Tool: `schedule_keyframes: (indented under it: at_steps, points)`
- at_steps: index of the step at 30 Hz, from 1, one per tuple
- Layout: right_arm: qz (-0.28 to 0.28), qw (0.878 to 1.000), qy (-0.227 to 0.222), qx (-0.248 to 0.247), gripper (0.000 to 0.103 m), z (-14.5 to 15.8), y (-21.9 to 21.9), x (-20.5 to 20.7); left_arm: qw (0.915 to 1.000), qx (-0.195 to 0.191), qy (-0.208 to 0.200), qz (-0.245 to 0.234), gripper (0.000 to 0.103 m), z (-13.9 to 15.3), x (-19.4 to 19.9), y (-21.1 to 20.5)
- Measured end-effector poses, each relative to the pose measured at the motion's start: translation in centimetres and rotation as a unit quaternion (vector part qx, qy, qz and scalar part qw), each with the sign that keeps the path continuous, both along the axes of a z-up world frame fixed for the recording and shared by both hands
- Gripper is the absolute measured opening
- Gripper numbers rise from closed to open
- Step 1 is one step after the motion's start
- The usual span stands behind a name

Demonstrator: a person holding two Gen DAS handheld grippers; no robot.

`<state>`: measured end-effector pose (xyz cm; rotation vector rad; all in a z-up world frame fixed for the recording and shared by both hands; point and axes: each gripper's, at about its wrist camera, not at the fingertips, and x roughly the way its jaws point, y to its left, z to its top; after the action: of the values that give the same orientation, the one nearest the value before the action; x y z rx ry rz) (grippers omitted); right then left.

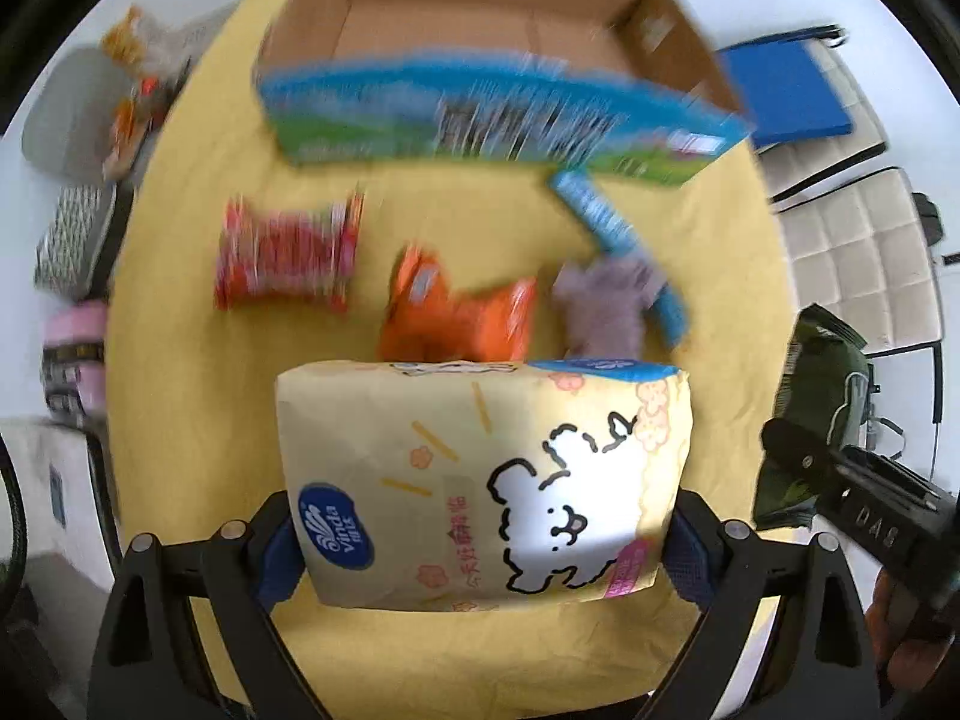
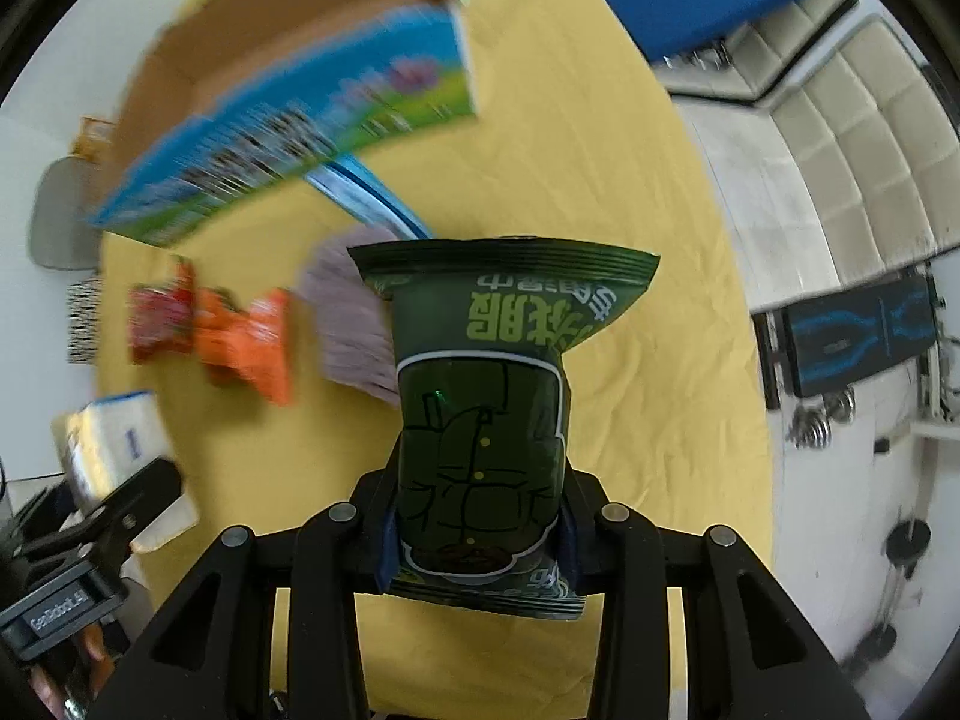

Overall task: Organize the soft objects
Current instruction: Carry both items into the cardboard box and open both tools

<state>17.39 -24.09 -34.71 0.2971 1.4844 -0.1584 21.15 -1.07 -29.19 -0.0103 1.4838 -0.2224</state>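
My left gripper (image 1: 480,546) is shut on a yellow Vinda tissue pack (image 1: 480,480) and holds it above the yellow tablecloth (image 1: 198,360). My right gripper (image 2: 477,540) is shut on a dark green snack bag (image 2: 486,408), also held above the cloth. The green bag also shows at the right edge of the left wrist view (image 1: 822,396). On the cloth lie a red packet (image 1: 288,252), an orange packet (image 1: 462,318) and a purple fuzzy cloth (image 1: 606,306). An open cardboard box with blue printed sides (image 1: 480,60) stands at the far side.
A blue flat packet (image 1: 618,240) lies by the box's right corner. A blue pad (image 1: 780,90) lies on white cushioned seating (image 1: 852,252) to the right. Snack bags and a grey chair (image 1: 78,102) are at the left, off the table.
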Motion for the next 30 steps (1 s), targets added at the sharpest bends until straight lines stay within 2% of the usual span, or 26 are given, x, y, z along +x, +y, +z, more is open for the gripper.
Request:
schedule_keyframes:
  at_steps: [4,8,12,16,19,22,25,30]
  points:
    - [0.02,0.999,-0.046,0.005,0.041,5.5,0.8,1.6,0.9989,-0.008,-0.042,-0.017,0.095,4.7,2.3,-1.5]
    - [0.039,0.996,-0.079,0.002,0.041,9.1,1.1,6.2,0.9981,-0.025,-0.053,-0.014,0.095,5.4,6.9,-2.4]
    - [0.058,0.994,-0.097,-0.001,0.041,10.2,1.0,11.9,0.998,-0.026,-0.057,-0.009,0.095,5.3,11.9,-3.0]
    - [0.073,0.993,-0.097,0.015,0.041,9.2,0.6,18.1,0.9987,-0.031,-0.04,0.002,0.095,2.5,17.9,-4.0]
    - [0.083,0.992,-0.093,0.034,0.041,6.7,-0.9,23.2,0.9991,-0.032,-0.027,0.004,0.095,0.2,21.7,-5.0]
    - [0.093,0.991,-0.08,0.044,0.041,3.8,-1.3,28.2,0.9986,-0.05,0.0,0.016,0.095,-2.9,25.6,-5.6]
    - [0.103,0.991,-0.069,0.044,0.041,1.2,-1.2,31.0,0.9975,-0.065,0.018,0.024,0.095,-5.1,28.3,-6.1]
    - [0.124,0.99,-0.05,0.032,0.041,-2.7,-0.5,35.5,0.9983,-0.05,0.03,0.01,0.096,-8.2,32.6,-7.1]
